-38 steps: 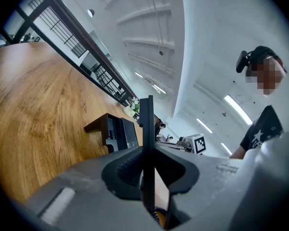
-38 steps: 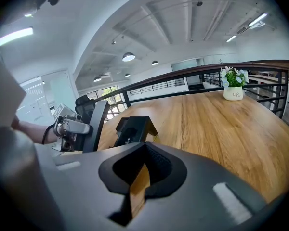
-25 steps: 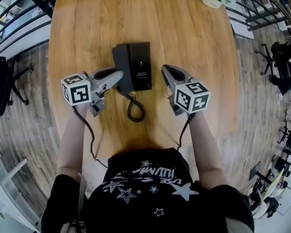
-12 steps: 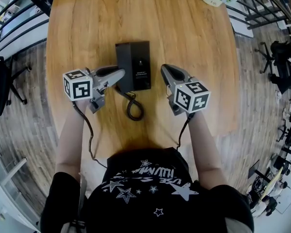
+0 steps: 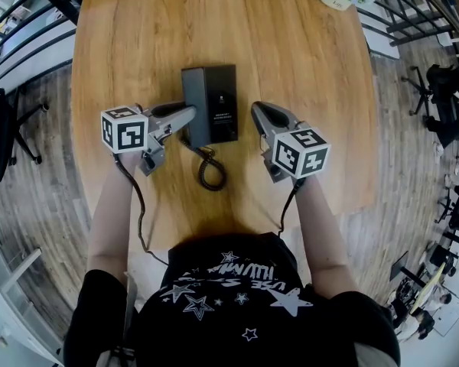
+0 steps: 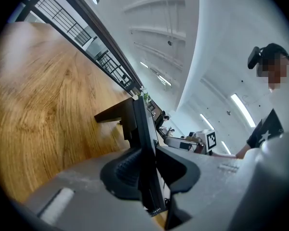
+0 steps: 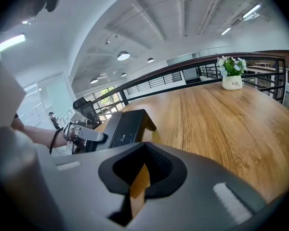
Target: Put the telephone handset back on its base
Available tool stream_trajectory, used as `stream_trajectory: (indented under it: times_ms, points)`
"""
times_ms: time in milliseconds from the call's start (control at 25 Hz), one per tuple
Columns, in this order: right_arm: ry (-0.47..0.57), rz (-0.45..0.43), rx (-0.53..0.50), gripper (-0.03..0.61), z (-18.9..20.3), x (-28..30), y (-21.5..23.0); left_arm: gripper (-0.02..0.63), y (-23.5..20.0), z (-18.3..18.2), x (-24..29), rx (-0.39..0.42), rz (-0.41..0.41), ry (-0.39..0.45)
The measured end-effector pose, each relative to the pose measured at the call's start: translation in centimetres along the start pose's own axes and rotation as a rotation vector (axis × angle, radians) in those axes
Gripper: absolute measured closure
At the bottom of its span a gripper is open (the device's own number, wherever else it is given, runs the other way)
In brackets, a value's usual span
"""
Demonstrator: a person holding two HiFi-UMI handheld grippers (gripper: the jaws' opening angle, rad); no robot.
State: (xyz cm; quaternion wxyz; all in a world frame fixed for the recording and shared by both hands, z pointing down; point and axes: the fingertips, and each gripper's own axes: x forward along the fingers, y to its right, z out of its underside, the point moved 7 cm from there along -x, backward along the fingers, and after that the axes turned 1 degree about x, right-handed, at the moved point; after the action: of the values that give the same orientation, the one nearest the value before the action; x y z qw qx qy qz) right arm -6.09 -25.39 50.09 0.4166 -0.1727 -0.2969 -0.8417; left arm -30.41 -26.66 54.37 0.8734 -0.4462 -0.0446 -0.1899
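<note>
Now the left gripper (image 5: pixel 188 115) is opening around one handset (image 5: pixel 194 94); the right gripper (image 5: pixel 258 110) sits closed, empty.

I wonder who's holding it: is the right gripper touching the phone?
Apart. The head view shows bare table between the right gripper and the phone.

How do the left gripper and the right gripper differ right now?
The left gripper has the handset between its jaws, which are opening; the right gripper has its jaws together on nothing. The left gripper reaches the base; the right gripper hangs beside it, apart. Both carry marker cubes.
</note>
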Motion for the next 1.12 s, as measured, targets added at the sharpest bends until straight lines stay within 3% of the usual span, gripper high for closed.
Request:
stream_trajectory:
  times_ms: [680, 880, 1120]
  points:
    - [-0.001, -0.017, -0.003, 0.577, 0.4, -0.4, -1.0, 0.508, 0.1, 0.5, -0.3, -0.036, -0.068, 0.028]
    - [0.015, -0.025, -0.007, 0.577, -0.2, -1.6, -1.3, 0.440, 1.2, 0.3, -0.7, -0.078, -0.069, 0.059]
    - [0.055, -0.044, -0.023, 0.577, -1.5, -3.4, -1.3, 0.390, 2.6, 0.3, -2.0, -0.088, -0.142, 0.152]
